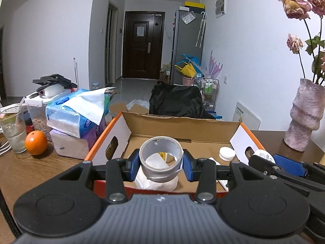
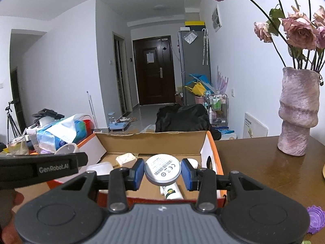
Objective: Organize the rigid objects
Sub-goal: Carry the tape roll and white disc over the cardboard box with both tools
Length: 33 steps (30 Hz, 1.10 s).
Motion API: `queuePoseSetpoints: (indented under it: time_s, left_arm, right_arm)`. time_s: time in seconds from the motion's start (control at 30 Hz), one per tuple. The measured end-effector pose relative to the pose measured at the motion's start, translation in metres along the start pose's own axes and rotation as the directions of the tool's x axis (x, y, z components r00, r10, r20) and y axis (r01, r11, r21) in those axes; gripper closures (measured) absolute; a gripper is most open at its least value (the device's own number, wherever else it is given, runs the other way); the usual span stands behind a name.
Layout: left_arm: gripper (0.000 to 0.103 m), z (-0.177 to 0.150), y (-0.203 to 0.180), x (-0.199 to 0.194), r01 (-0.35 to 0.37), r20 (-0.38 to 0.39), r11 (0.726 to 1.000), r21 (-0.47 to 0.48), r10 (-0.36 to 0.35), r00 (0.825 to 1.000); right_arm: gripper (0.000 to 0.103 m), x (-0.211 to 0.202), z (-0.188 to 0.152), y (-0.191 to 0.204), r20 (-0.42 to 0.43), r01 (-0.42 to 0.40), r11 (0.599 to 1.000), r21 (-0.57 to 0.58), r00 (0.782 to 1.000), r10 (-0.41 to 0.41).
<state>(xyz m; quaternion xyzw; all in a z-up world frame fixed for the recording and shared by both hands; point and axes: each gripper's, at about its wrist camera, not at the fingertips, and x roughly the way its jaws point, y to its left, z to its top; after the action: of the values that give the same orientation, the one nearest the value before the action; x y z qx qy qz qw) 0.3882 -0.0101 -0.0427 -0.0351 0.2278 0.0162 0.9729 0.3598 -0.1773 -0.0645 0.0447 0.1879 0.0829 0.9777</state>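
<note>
My left gripper (image 1: 161, 166) is shut on a roll of silver tape (image 1: 161, 160) and holds it over the near edge of the open cardboard box (image 1: 182, 125). My right gripper (image 2: 163, 173) is shut on a white round disc device (image 2: 163, 169) with a barcode label, held over the same box (image 2: 152, 140). The right gripper and the disc also show at the right of the left wrist view (image 1: 264, 156). Inside the box lie a white jar lid (image 1: 227, 153), a white tube (image 2: 171, 192), a cream square item (image 2: 125, 159) and white paper.
A pink vase (image 2: 298, 111) with dried roses stands on the brown table to the right. Left of the box are tissue packs (image 1: 79, 113), an orange (image 1: 36, 142) and a glass (image 1: 12, 131). A purple cap (image 2: 315, 219) lies at the near right.
</note>
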Motion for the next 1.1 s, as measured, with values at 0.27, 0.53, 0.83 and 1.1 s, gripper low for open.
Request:
queuePoseSetpoints:
  time_s: [0.27,0.53,0.83,1.1]
  left_arm:
    - [0.059,0.009,-0.004,0.023,-0.012,-0.001,1.000,-0.005,0.012,1.000]
    - [0.059,0.015,-0.004,0.050,-0.050,-0.011,0.999,0.003,0.050,0.999]
    - [0.059,0.018,-0.001,0.077,-0.085,-0.033,0.996,0.009,0.085,0.996]
    - [0.059,0.018,0.004,0.089,-0.097,-0.050,0.995,0.016,0.098,0.994]
  right_arm:
    - [0.065,0.022,0.007,-0.003,0.002,0.004,1.000,0.022,1.000,-0.004]
    - [0.065,0.044,0.008,-0.004,-0.012,0.020,0.999,0.035,1.000,-0.020]
    - [0.065,0.069,0.009,-0.004,-0.041,0.036,0.999,0.038,0.999,-0.034]
    - [0.065,0.081,0.004,-0.003,-0.068,0.042,0.999,0.029,0.997,-0.040]
